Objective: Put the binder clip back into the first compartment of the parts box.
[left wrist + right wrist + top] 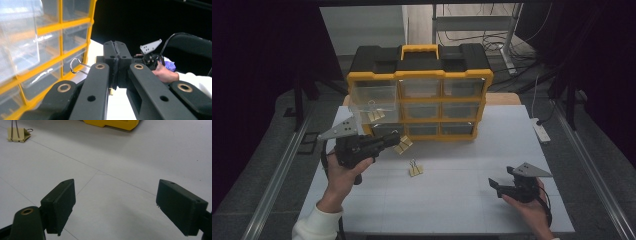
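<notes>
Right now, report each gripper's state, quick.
Left gripper: shut on a binder clip.
Right gripper: open, holding nothing, above the white table.

a white power strip (540, 131) lies just off the tabletop's right edge; dark cables (472, 36) tangle beyond its far edge, near a metal stand (511, 42).

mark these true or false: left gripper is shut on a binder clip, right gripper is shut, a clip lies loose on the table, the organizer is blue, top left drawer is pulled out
1. The left gripper is shut on a binder clip. True.
2. The right gripper is shut. False: its jaws stand wide apart over bare table.
3. A loose clip lies on the table. True.
4. The organizer is blue. False: it is yellow and black.
5. The top left drawer is pulled out. True.
</notes>
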`<state>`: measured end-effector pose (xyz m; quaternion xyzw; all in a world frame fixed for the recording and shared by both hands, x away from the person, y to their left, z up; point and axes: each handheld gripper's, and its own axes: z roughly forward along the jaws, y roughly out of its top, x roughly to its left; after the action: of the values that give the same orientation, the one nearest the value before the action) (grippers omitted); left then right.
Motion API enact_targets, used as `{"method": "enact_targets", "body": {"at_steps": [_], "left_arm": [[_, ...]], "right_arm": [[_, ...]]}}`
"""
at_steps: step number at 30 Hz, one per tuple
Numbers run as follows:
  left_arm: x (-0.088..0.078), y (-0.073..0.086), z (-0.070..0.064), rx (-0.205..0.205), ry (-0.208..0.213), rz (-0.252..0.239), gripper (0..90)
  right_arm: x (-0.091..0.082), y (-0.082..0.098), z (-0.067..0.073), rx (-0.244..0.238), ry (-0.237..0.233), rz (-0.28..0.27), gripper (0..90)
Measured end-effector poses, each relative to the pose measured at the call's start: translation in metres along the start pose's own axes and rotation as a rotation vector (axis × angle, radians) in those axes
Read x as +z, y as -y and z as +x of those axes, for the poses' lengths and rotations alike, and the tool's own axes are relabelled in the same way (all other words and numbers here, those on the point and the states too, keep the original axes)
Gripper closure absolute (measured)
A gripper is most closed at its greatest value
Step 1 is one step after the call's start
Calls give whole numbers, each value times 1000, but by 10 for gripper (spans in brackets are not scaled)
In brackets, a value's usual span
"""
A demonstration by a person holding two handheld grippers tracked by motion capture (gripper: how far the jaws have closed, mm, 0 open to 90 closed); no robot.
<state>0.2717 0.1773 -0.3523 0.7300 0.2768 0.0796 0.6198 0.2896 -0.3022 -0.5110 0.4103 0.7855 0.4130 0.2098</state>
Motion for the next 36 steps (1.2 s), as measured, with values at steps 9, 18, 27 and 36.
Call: {"method": "enact_targets", "body": {"at_steps": [9,18,27,36], "left_arm": [[-6,-20,4,-3,2,-49,892],[-11,-41,9,12,-32,-85,892],[-20,-62,16,29,-111,-153,892],[-22,-74,36,8,-208,-182,892]], "right_arm": [[0,0,0,2,-1,0,162],[0,0,-1,0,1,0,162],[0,0,0,-1,2,0,162],[0,0,-1,-3,2,5,162]]}}
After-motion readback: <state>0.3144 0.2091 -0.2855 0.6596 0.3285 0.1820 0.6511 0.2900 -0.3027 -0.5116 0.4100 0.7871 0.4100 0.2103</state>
